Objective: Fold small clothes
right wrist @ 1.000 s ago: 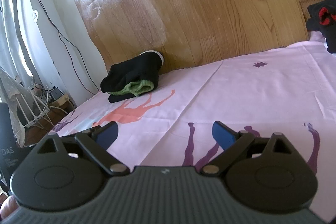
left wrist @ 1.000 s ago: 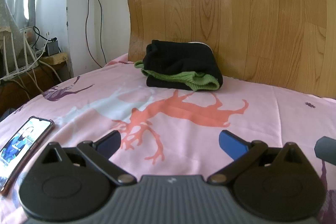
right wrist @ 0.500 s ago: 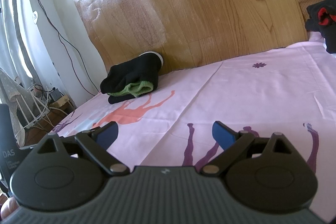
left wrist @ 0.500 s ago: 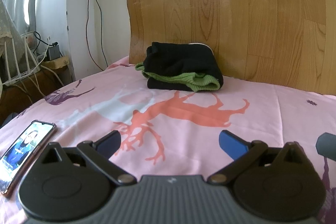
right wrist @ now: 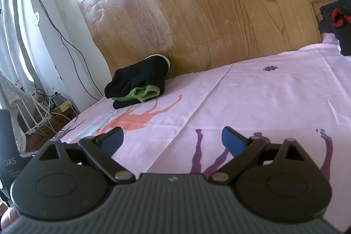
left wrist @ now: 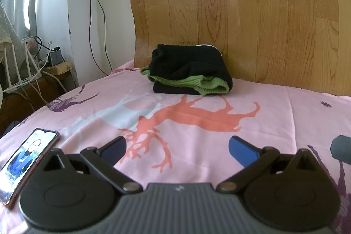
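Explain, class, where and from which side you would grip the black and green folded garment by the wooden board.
Grip the green ribbed edge of the garment, coming in low from the front, along the pink sheet. That thick rolled edge bulges towards the open left gripper, while the board blocks the back. The right gripper is open too.

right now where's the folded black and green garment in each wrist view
Left wrist: the folded black and green garment sits upper centre, straight ahead, on the pink sheet.
Right wrist: it sits left of centre, further off.
Shared landmark: the wood-grain board right behind it, and the orange deer print just in front.
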`<state>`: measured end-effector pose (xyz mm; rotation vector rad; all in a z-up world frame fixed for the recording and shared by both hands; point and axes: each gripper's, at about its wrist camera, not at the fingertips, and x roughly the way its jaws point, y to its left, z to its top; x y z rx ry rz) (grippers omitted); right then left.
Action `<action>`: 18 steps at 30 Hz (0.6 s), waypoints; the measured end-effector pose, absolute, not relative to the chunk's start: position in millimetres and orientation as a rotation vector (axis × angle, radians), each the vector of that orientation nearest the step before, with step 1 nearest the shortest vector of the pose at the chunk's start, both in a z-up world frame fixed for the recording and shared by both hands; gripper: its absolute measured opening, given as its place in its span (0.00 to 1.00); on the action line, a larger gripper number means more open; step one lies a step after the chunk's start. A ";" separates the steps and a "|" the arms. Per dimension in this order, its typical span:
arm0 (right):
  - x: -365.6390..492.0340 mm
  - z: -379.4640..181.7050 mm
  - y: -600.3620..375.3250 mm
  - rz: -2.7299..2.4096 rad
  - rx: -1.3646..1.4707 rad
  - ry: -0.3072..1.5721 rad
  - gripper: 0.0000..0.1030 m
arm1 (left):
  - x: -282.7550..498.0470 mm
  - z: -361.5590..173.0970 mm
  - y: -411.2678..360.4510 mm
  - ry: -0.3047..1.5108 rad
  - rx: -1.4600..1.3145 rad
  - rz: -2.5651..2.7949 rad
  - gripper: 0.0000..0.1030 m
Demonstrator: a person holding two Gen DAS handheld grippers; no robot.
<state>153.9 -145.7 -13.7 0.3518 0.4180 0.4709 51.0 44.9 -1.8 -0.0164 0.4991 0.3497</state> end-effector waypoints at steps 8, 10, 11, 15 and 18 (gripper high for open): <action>153.9 -13.6 -145.6 0.471 0.352 0.418 0.95 | 48.9 -0.8 43.8 0.487 -0.006 0.348 1.00; 153.9 -13.5 -145.6 0.471 0.352 0.418 0.95 | 48.8 -0.3 44.1 0.490 -0.006 0.336 1.00; 153.9 -13.6 -145.7 0.472 0.352 0.418 0.95 | 49.1 -0.3 44.0 0.494 -0.002 0.335 1.00; 154.0 -13.5 -145.7 0.472 0.352 0.418 0.95 | 50.0 -0.4 41.6 0.500 0.017 0.336 1.00; 154.0 -13.5 -145.8 0.472 0.352 0.418 0.95 | 49.7 -0.8 40.0 0.499 0.029 0.340 1.00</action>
